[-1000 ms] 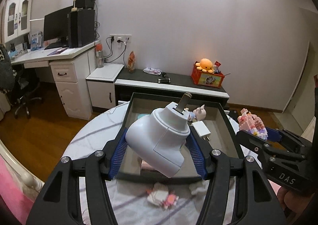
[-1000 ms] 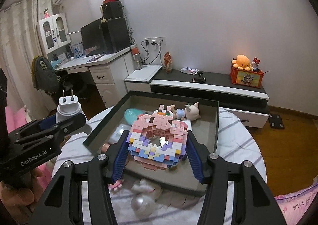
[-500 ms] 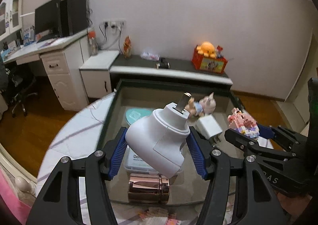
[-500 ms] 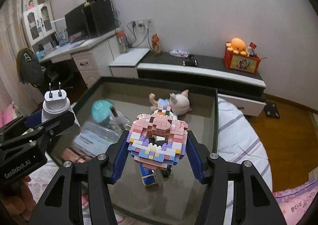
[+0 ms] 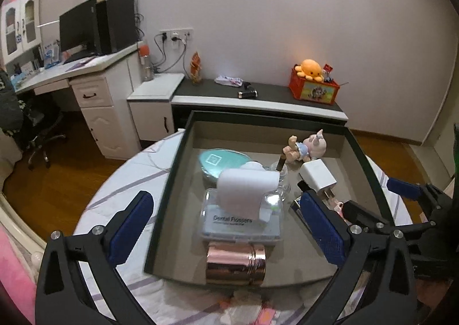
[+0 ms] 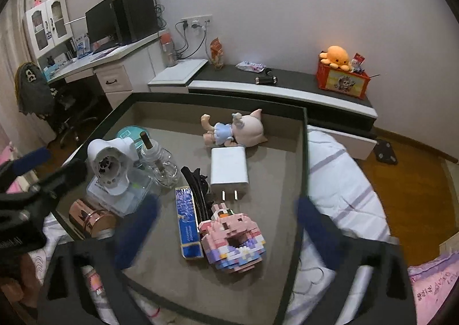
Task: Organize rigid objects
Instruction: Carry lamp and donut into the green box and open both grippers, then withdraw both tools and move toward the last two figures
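Observation:
A dark tray (image 5: 169, 181) sits on a round striped table. My left gripper (image 5: 226, 227) hangs over its near left part with its jaws opening. A white plug-in device (image 5: 243, 190), blurred, lies free of the pads on a clear flosser box (image 5: 241, 224). My right gripper (image 6: 228, 234) is over the tray's near right part, jaws opening too and fingers (image 6: 137, 233) blurred. A pink brick model (image 6: 232, 241) lies on the tray floor (image 6: 275, 181) between them, untouched. The white plug-in device (image 6: 110, 164) also shows at the left.
In the tray lie a white charger (image 6: 229, 170), a small doll (image 6: 235, 131), a glass bottle (image 6: 157, 164), a blue box (image 6: 188, 224), a black hair clip (image 6: 198, 190), a rose-gold cylinder (image 5: 235, 263) and a teal disc (image 5: 218, 161). Small items lie on the cloth before the tray.
Both grippers sank toward the tray, then opened wide. The left let go of the white plug-in device, now on the clear box. The right let go of the brick model, now on the tray floor.

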The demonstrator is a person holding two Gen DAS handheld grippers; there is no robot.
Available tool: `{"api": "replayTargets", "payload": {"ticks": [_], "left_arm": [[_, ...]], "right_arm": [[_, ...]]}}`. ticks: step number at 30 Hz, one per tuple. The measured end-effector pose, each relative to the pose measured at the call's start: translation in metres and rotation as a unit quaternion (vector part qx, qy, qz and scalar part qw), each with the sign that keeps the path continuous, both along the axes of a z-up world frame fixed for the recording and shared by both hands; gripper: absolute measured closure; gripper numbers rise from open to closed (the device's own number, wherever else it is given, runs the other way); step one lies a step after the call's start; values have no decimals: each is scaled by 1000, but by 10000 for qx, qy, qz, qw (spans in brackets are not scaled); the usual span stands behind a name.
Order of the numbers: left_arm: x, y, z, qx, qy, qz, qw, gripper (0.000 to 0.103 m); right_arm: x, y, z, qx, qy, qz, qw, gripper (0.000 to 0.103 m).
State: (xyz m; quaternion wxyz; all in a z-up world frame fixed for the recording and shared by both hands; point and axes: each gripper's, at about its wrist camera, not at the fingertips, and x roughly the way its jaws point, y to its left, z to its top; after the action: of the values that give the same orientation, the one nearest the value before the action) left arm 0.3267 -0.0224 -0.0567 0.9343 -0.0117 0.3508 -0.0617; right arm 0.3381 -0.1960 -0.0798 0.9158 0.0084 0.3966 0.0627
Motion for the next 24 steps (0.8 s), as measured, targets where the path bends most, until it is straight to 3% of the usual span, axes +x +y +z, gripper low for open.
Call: {"api": "replayTargets", "payload": {"ticks": [13,24], "left_arm": [[-81,24,42,-31,-380,319,9988,0],[-136,32,46,61,-354,565,9978,0]], "right_arm": [[-83,-8,40,536,-532,-256,9968,0],[-155,-5,54,711,-717,-209,9947,0]]}}
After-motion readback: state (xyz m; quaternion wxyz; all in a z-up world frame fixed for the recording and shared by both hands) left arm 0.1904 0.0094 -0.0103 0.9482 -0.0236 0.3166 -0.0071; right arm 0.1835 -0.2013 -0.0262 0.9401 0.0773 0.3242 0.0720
